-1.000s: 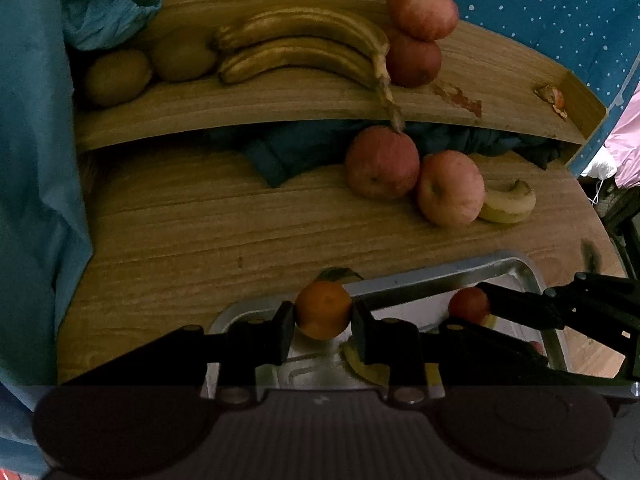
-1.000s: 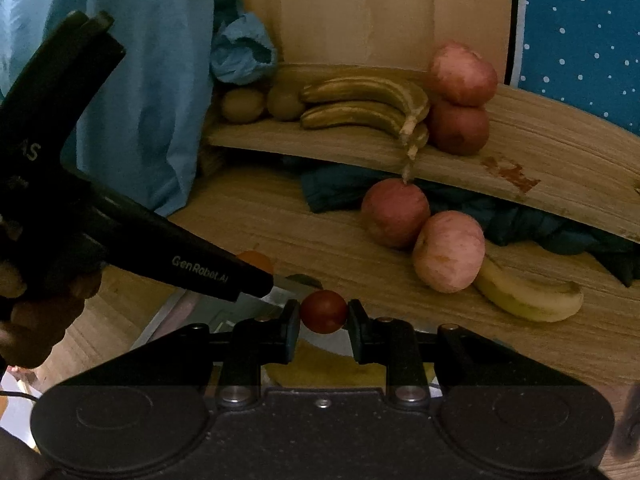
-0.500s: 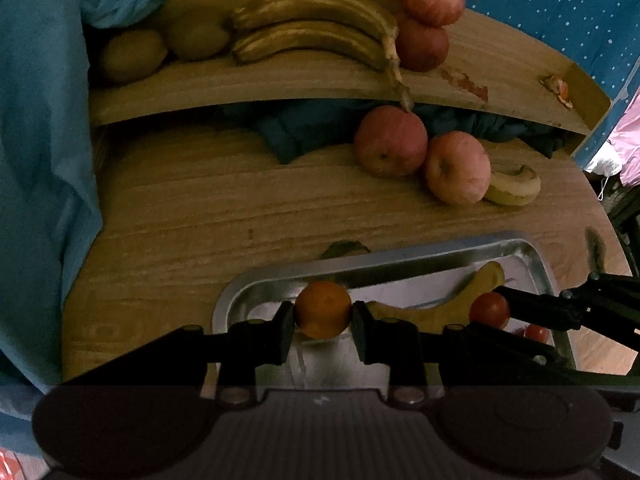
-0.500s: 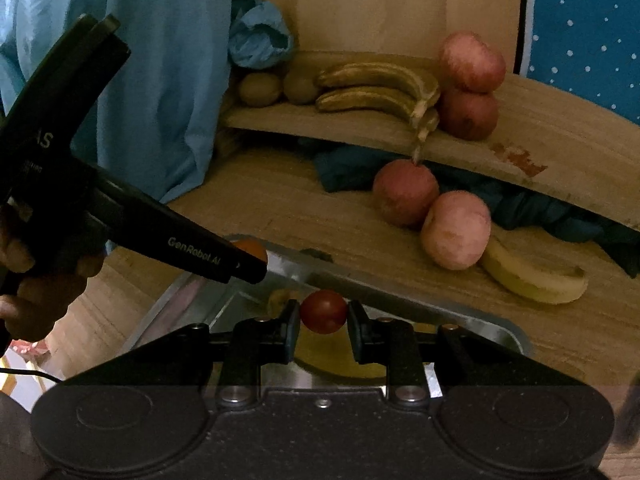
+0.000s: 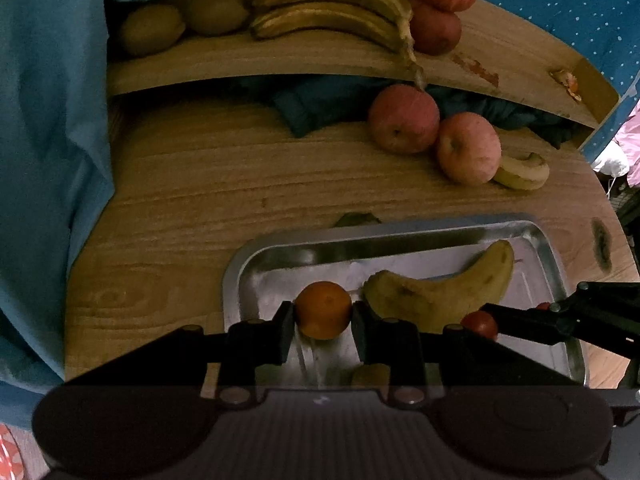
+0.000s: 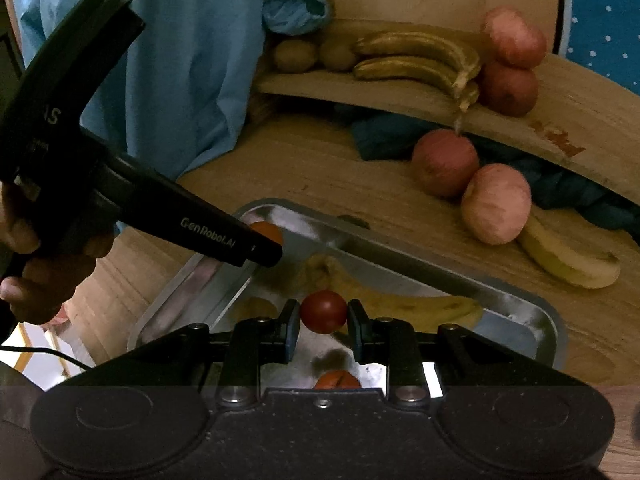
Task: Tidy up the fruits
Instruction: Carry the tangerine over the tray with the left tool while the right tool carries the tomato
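My left gripper [image 5: 323,316] is shut on a small orange [image 5: 323,310], held over the left part of a metal tray [image 5: 400,236]. My right gripper [image 6: 323,316] is shut on a red tomato [image 6: 323,311] above the same tray [image 6: 520,312]. The tomato [image 5: 480,325] also shows at the right in the left wrist view. A banana [image 5: 444,292] lies in the tray. Another small red tomato [image 6: 337,380] sits in the tray below my right gripper, partly hidden.
On the wooden table [image 5: 200,184] two apples [image 5: 404,118] [image 5: 468,148] and a banana [image 5: 520,170] lie behind the tray. A raised wooden shelf [image 5: 320,60] holds bananas, apples and kiwis. Blue cloth [image 5: 48,120] hangs at the left. A hand [image 6: 36,280] grips the left tool.
Both grippers have drawn back and risen with their fruit, so the tray and its banana have come into fuller view. Neither grip has altered.
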### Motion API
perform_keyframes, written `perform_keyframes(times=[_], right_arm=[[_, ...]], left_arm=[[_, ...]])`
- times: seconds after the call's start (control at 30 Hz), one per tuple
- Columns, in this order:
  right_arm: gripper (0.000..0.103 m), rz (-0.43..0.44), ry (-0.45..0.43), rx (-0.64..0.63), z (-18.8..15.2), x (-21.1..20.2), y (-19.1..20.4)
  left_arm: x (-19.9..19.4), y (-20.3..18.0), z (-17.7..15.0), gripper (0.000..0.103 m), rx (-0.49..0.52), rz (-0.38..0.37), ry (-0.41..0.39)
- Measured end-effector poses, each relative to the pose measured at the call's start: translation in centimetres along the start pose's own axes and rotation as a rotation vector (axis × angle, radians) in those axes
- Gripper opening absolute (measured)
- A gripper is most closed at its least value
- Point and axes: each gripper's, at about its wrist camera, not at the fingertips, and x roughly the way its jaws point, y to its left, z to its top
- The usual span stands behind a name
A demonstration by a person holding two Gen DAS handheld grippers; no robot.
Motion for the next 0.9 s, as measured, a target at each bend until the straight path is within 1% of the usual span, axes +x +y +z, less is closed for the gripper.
perform_keyframes(times=[0.67,0.9], right_arm=[[0.027,0.051,0.061,-0.028,-0.2,1.3,0.5],[0.029,0.054,0.075,-0.029,-0.2,1.6,0.4]], left_arm=[[0.2,0.4,-0.8,0.034,-0.021,0.023,0.025],[0.4,0.5,-0.8,0.034,-0.024,0.026,0.032]])
